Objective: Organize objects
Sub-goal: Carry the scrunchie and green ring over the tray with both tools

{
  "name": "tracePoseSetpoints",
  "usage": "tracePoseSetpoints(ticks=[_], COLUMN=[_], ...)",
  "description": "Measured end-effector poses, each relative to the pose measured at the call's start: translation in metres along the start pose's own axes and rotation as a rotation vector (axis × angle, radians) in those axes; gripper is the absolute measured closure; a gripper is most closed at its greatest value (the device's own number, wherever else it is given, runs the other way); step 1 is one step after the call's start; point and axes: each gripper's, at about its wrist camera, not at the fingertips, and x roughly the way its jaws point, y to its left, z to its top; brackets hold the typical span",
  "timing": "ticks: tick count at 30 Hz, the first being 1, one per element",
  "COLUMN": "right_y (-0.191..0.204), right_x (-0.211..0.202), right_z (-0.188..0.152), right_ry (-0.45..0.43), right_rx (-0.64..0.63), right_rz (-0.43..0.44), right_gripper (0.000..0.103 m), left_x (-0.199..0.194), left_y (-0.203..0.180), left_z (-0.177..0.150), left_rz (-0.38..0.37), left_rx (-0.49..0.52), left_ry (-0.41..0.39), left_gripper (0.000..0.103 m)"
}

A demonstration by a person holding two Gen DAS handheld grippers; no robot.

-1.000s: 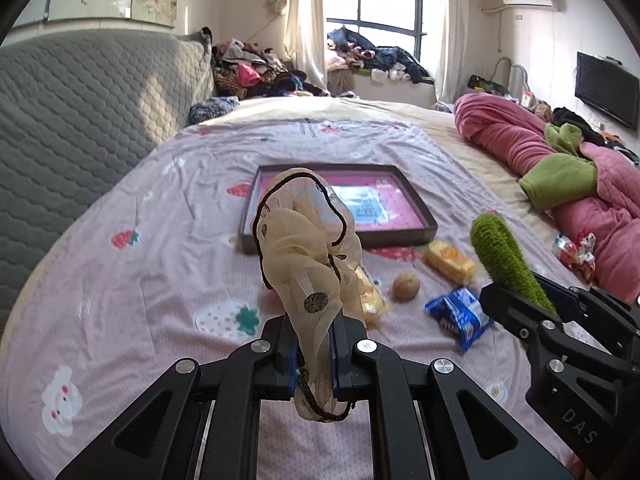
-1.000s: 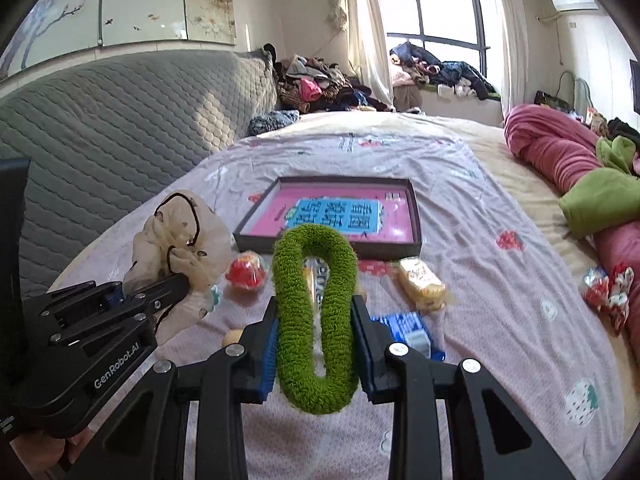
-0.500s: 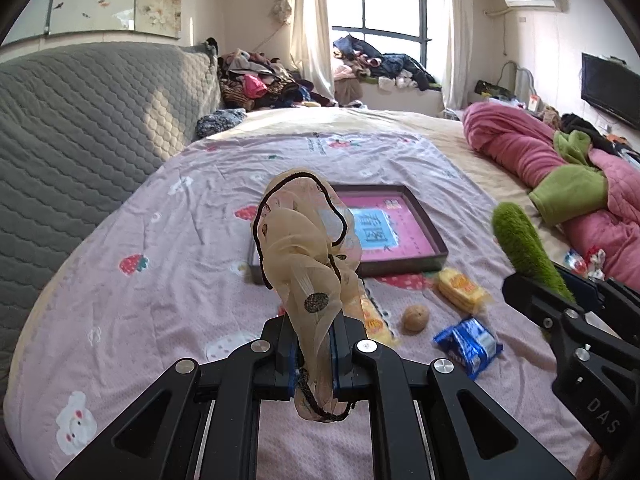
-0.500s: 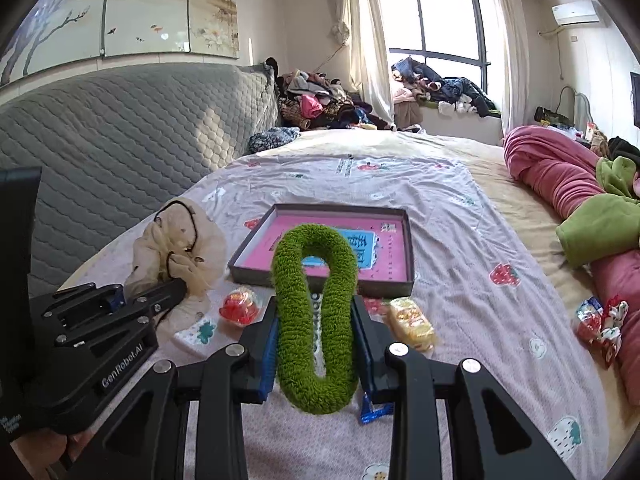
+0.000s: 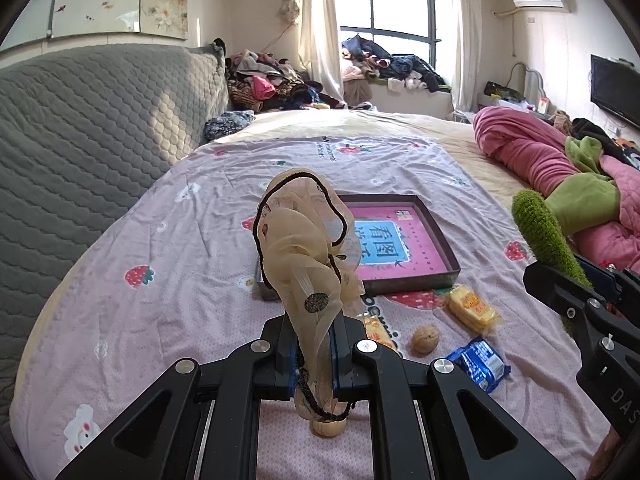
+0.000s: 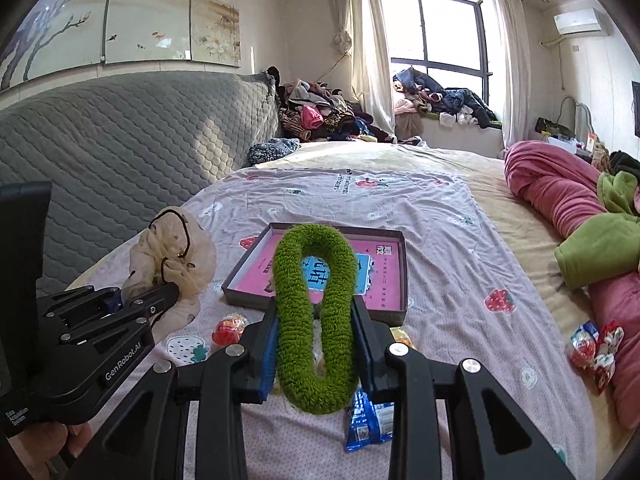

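A: What does the left gripper (image 5: 314, 354) have?

B: Its two black fingers are pressed together on a sheer beige fabric scrunchie with a dark cord edge (image 5: 304, 248). The scrunchie stands up out of the grip, held above the lilac bedsheet printed with strawberries (image 5: 160, 248), and a bit of it hangs below the fingers.

A: And the right gripper (image 6: 316, 354)?

B: Clamped on a fuzzy green loop-shaped hair band (image 6: 316, 312). The loop is squeezed narrow between the pads, upright, with its rounded top in front of the shallow dark box with a pink printed bottom (image 6: 396, 280).

A: Where does that box sit?

B: Flat on the bedsheet, ahead of both grippers, roughly in the middle of the bed. From the left wrist view the scrunchie covers the box's left part.

A: What lies loose on the sheet?

B: Just in front of the box, a yellow wrapped biscuit pack (image 5: 472, 310); nearer, a brown walnut (image 5: 426, 338) and a blue snack packet (image 5: 480, 364). The three are close together but apart. A second walnut (image 5: 329, 426) shows under the left gripper. In the right wrist view a small red wrapped sweet (image 6: 229, 328) lies left of the box's near corner.

A: Anything off to the side?

B: A rolled pink quilt with a green blanket (image 5: 560, 168) along the right edge of the bed, and a grey quilted headboard (image 5: 100, 128) on the left.
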Motion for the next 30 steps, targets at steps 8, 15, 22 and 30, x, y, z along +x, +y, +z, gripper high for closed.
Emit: tracePoseSetpoints(ticks=[8,15,22,30], right_y=[-0.009,-0.013,-0.012,-0.009], right_x=[0.011,0.032,0.055,0.074], right_z=[0.018,0.031,0.046,0.072], right_ry=[-0.004,-0.007,-0.004,-0.03], right_rx=[-0.001,0.0,-0.012,-0.031], right_rz=[-0.01,-0.01,-0.007,-0.005], right_gripper=[0.07,0.07,0.07,0.07], left_x=[0.009,0.022,0.045,0.07], left_y=[-0.006,-0.006,-0.002,0.0], left_z=[0.02,0.038,0.056,0.077], left_rz=[0.009,0.013,0.019,0.019], left_rx=[0.022,0.028,0.034,0.038], left_ry=[-0.006,-0.008,-0.001,-0.011], left_gripper=[0.092,0.092,0.091,0.091])
